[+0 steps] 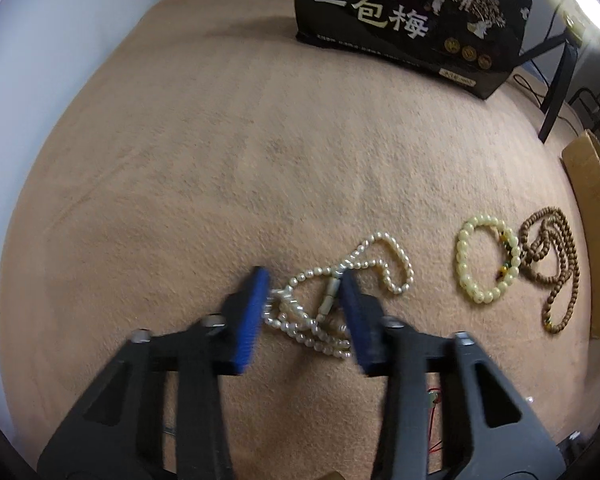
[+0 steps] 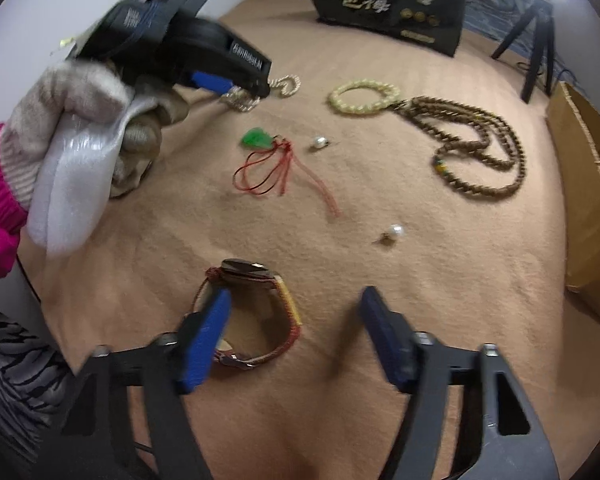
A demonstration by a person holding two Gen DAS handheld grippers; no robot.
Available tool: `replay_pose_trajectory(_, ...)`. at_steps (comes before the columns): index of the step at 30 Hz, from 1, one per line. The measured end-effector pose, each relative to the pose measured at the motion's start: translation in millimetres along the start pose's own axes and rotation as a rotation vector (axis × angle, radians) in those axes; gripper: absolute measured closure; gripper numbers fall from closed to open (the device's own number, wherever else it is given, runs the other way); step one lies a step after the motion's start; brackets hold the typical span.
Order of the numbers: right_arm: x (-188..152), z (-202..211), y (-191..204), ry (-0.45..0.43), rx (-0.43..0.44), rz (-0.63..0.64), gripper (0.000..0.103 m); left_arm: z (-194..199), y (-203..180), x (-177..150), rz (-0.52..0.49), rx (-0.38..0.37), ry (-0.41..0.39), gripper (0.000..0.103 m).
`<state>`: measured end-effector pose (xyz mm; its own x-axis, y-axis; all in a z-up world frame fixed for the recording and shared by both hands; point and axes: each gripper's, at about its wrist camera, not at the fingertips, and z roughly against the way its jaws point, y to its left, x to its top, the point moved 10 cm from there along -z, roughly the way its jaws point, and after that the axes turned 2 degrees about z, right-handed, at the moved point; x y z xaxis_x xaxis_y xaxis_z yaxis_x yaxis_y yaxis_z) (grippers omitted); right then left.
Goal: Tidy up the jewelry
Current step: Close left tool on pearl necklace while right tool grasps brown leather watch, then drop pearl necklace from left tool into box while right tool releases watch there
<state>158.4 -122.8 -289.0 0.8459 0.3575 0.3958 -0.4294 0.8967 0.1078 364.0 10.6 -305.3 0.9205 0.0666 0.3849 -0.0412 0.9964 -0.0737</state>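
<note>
A white pearl necklace (image 1: 332,292) lies bunched on the tan cloth. My left gripper (image 1: 305,286) is open, its blue pads on either side of the bunch; it shows in the right wrist view (image 2: 236,90) over the pearls (image 2: 286,84). My right gripper (image 2: 296,304) is open and empty, low over the cloth. A watch with a woven strap (image 2: 256,312) lies by its left finger. A pale yellow bead bracelet (image 1: 486,258) (image 2: 364,98) touches a long brown bead string (image 1: 556,264) (image 2: 480,148). A green pendant on red cord (image 2: 260,140) and two loose pearls (image 2: 320,143) (image 2: 396,232) lie mid-cloth.
A black printed bag (image 1: 412,20) (image 2: 388,0) stands at the far edge. A cardboard box (image 1: 596,232) (image 2: 588,208) sits at the right edge. A black tripod (image 2: 536,36) stands behind it. A gloved hand (image 2: 80,128) holds the left gripper. A white wall is at left.
</note>
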Motion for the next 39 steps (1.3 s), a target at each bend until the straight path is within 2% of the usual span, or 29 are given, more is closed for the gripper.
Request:
replay_pose_trajectory(1,-1.1,-3.3,2.2,0.013,0.012,0.001,0.064,0.1,3.2,0.6,0.004,-0.005,0.000,0.085)
replay_pose_trajectory(2,-2.1,-5.1,3.3,0.021,0.016,0.002,0.068,0.2,4.7,0.8,0.010,-0.012,0.000,0.088)
replay_pose_trajectory(3,-2.4,-6.6,3.9,0.025,0.012,0.007,0.077,0.6,6.6,0.8,0.015,-0.016,0.000,0.095)
replay_pose_trajectory(4,-1.8,-6.1,4.6,0.023,0.009,0.011,0.088,-0.4,7.7,2.6,0.023,-0.027,0.002,0.097)
replay_pose_trajectory(6,0.3,-4.7,3.5,0.023,0.020,0.007,0.095,0.7,9.9,5.5,0.045,-0.050,0.009,0.098)
replay_pose_trajectory(12,10.1,9.2,-5.4,-0.019,0.032,-0.027,0.095,25.5,15.8,16.1,0.080,-0.088,-0.037,0.098)
replay_pose_trajectory(25,41.5,63.7,-29.4,-0.174,-0.016,-0.047,0.095,114.4,2.0,34.1,0.070,-0.157,-0.221,0.098)
replay_pose_trajectory(34,56.7,114.2,-87.6,-0.291,-0.093,-0.136,0.095,173.1,-26.4,45.5,0.042,-0.237,-0.325,0.098)
replay_pose_trajectory(39,56.3,137.8,-125.2,-0.331,-0.140,-0.193,0.095,200.6,-64.7,47.2,-0.006,-0.299,-0.360,0.098)
